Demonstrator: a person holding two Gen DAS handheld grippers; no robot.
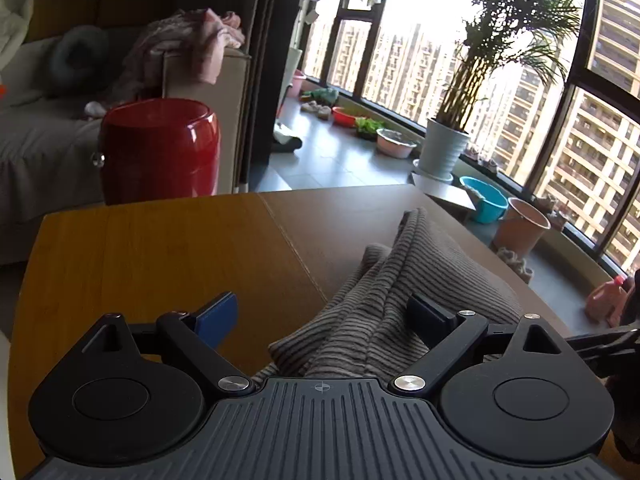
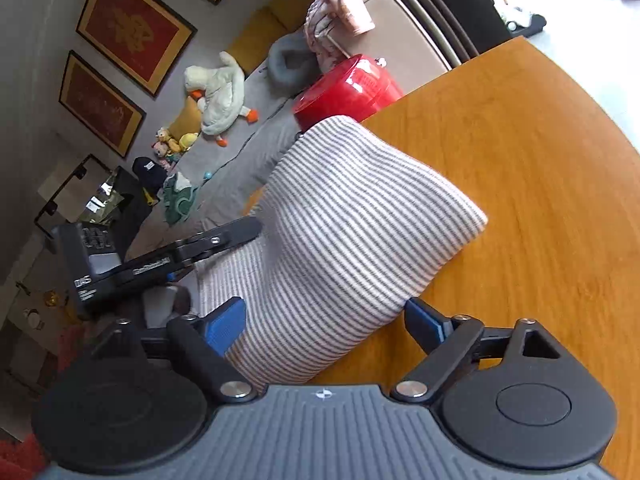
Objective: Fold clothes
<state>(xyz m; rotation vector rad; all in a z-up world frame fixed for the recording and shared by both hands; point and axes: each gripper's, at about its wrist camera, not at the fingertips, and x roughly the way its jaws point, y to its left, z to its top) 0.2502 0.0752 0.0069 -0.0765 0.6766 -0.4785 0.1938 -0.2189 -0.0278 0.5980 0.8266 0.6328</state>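
A grey-and-white striped garment [image 1: 384, 292] lies bunched on the wooden table [image 1: 160, 248]. In the left wrist view my left gripper [image 1: 324, 318] is open, its blue pads wide apart, with the cloth lying between them and under the right finger. In the right wrist view the same striped garment [image 2: 344, 232] lies folded in a thick pad on the table [image 2: 520, 184]. My right gripper [image 2: 326, 322] is open, fingers on either side of the garment's near end. The left gripper's body [image 2: 160, 264] shows at the left of the right wrist view.
A red stool [image 1: 160, 148] stands beyond the table's far edge, with a sofa [image 1: 40, 136] and pink clothes [image 1: 192, 40] behind it. Pots, basins [image 1: 484, 198] and a palm plant [image 1: 448, 148] line the window at the right. Plush toys [image 2: 218, 92] lie on the sofa.
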